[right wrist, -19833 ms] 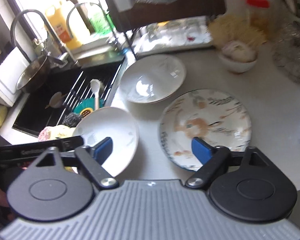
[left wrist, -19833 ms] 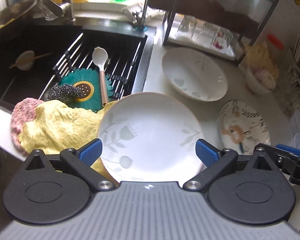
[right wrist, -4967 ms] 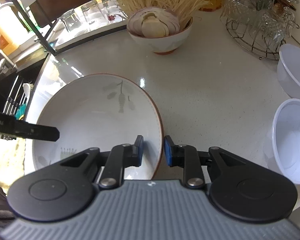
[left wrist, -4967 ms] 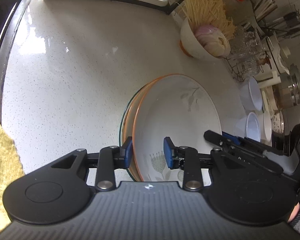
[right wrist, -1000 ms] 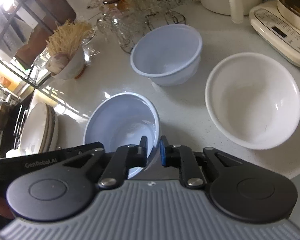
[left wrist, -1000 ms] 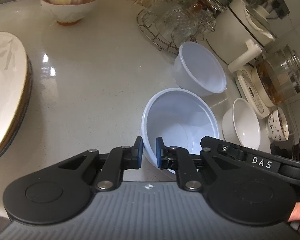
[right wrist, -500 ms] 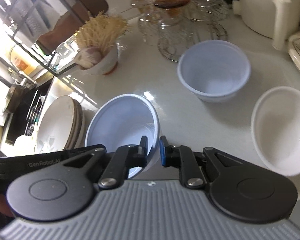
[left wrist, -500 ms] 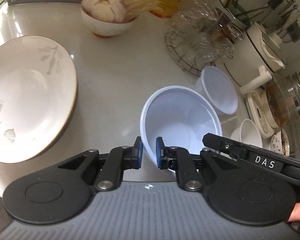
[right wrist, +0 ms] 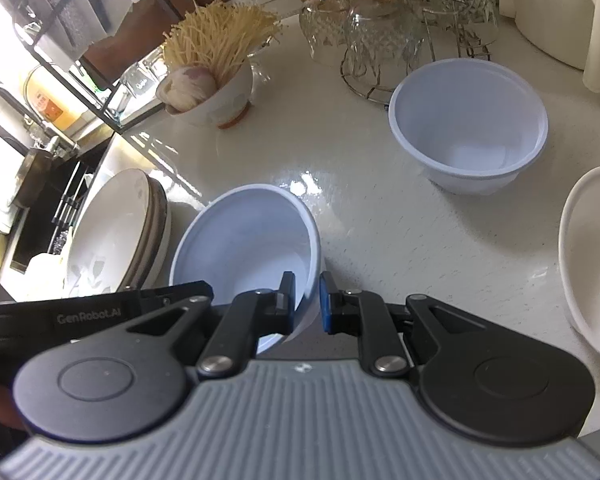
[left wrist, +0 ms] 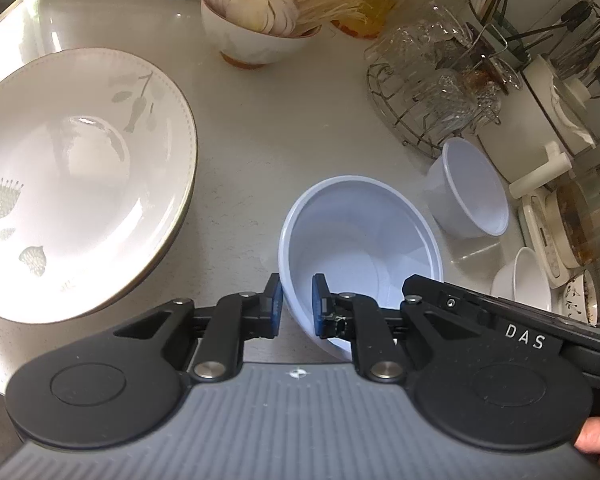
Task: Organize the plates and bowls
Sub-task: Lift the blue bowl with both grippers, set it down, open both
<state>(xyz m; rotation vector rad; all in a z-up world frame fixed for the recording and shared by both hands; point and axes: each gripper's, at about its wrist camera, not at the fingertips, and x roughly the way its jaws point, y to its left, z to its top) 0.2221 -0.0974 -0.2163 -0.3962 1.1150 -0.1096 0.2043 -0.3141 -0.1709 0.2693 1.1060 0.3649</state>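
Both grippers hold one pale blue plastic bowl (left wrist: 364, 236) (right wrist: 252, 236) by its rim, lifted and tilted above the white counter. My left gripper (left wrist: 297, 306) is shut on the bowl's near-left rim; my right gripper (right wrist: 306, 300) is shut on its near-right rim. A stack of white flower-patterned plates (left wrist: 72, 176) (right wrist: 116, 232) rests on the counter to the left of the bowl. A second pale blue bowl (left wrist: 466, 188) (right wrist: 468, 124) stands further right, and a white bowl (left wrist: 524, 280) (right wrist: 592, 256) beyond it.
A bowl of onion and noodles (left wrist: 256, 24) (right wrist: 210, 84) stands at the back. A wire rack of glasses (left wrist: 436, 80) (right wrist: 396, 12) is behind the blue bowl. Kettle and white appliances (left wrist: 560, 128) line the right; the sink (right wrist: 40, 200) lies left.
The two grippers have carried the pale blue bowl leftward, away from the other bowls and toward the plate stack, which now fills the left of the left wrist view.
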